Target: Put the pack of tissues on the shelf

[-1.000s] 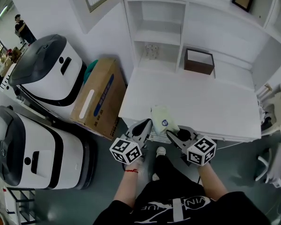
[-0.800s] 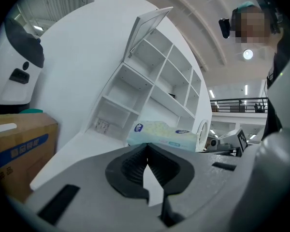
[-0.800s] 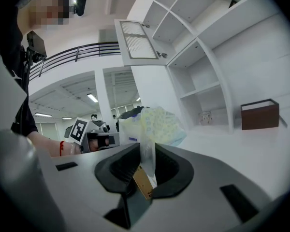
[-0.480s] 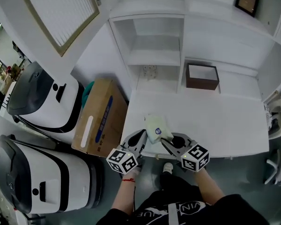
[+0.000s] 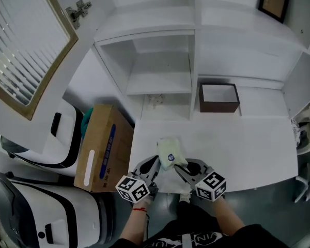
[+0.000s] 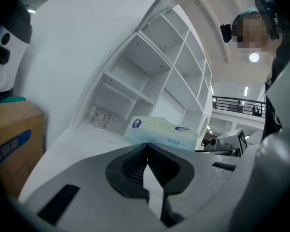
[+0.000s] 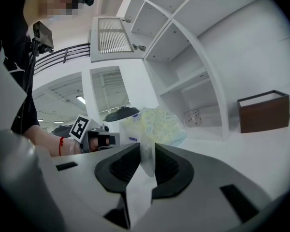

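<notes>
Open shelf bay (image 5: 157,79) ahead, brown box (image 5: 219,108) alongside

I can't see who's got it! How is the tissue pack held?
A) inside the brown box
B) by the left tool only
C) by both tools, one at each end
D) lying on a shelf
C: the pack of tissues hangs between the left tool and the right tool, each pinching one end of its wrapper.

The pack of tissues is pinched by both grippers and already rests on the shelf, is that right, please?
Not quite. The pack of tissues is pinched by the left gripper and the right gripper, but it is not on the shelf. The head view shows it held over the front of the white desk.
</notes>
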A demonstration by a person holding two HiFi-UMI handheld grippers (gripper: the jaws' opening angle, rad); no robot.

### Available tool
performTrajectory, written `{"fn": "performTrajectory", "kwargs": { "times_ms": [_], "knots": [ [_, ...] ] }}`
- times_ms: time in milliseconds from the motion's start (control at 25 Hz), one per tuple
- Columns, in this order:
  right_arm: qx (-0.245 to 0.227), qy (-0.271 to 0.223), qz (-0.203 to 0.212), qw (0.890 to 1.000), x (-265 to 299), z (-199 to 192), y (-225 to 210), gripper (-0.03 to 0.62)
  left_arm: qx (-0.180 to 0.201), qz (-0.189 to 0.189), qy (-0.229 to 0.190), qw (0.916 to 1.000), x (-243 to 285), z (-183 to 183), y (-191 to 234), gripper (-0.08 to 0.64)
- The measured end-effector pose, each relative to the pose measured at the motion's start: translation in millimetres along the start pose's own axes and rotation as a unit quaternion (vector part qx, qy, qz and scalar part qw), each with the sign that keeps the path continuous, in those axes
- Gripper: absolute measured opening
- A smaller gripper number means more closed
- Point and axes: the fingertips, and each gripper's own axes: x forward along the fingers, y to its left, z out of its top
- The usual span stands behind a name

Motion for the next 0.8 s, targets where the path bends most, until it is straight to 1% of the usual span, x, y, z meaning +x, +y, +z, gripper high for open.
{"fn": "performTrajectory", "kwargs": {
  "times_ms": [160, 280, 520, 800],
  "knots": [
    [0.004, -0.008, -0.008, 1.0, 6, 5, -20, 0.071, 0.016, -0.001, 0.01, 0.9998, 18, 5, 7, 0.005],
    [0.003, -0.013, -0.012, 1.0, 11, 9, -34, 0.071, 0.027, 0.002, 0.009, 0.9996, 34, 11, 13, 0.005],
    [0.009, -0.013, -0.015, 1.0, 19, 7, -54, 0.071, 0.029, 0.006, 0.003, 0.9996, 50, 16, 23, 0.005],
    [-0.019, -0.006, -0.037, 0.999, 38, 12, -72, 0.071, 0.042, -0.004, 0.001, 0.9991, 66, 25, 45, 0.005]
  ]
}}
